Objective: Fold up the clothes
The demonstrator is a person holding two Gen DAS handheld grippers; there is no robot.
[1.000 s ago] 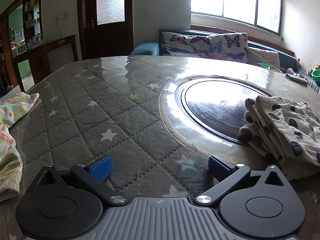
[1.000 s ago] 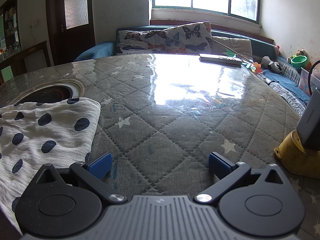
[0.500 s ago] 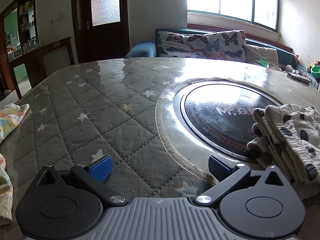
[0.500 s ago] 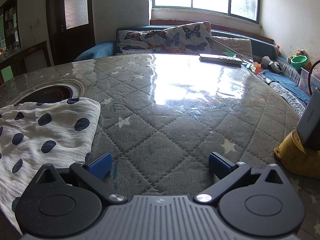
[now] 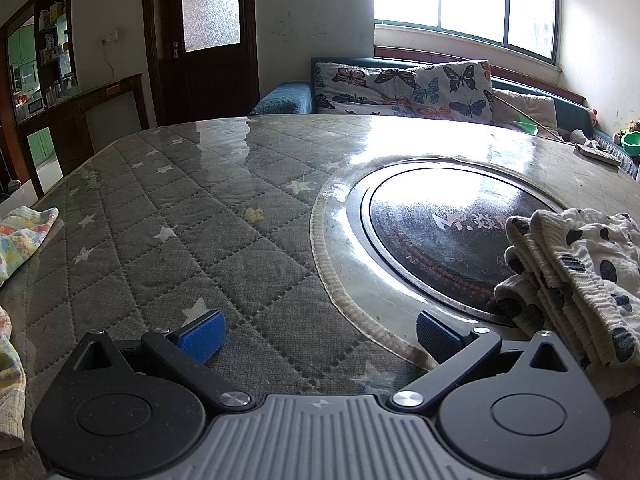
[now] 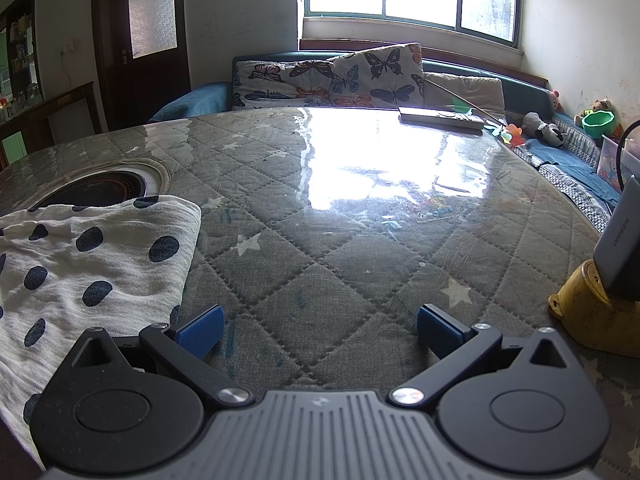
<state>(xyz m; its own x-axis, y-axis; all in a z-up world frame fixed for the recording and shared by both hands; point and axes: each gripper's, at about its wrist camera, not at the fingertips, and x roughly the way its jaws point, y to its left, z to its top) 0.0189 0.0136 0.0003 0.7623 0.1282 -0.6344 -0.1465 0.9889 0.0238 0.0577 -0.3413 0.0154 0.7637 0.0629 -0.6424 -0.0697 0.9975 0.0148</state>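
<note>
A folded white garment with dark polka dots [image 5: 576, 276] lies at the right of the left wrist view, partly over the round black plate [image 5: 452, 232]. My left gripper [image 5: 318, 332] is open just left of it, with only quilted table between its blue pads. In the right wrist view the same polka-dot garment [image 6: 92, 260] spreads flat at the left. My right gripper [image 6: 320, 330] stands open beside its right edge, holding nothing. A colourful printed garment [image 5: 16, 240] lies crumpled at the table's far left edge.
The quilted star-pattern table [image 6: 340, 220] is under a glossy clear cover. A yellow stand with a grey device [image 6: 600, 300] sits at the right edge. A flat remote-like box [image 6: 440, 118] lies at the far side. A sofa with butterfly cushions [image 5: 400, 88] is behind.
The left gripper has swung right and slightly forward: the colourful garment slid toward the left edge and the polka-dot stack sits further right. The right gripper and its view are unchanged.
</note>
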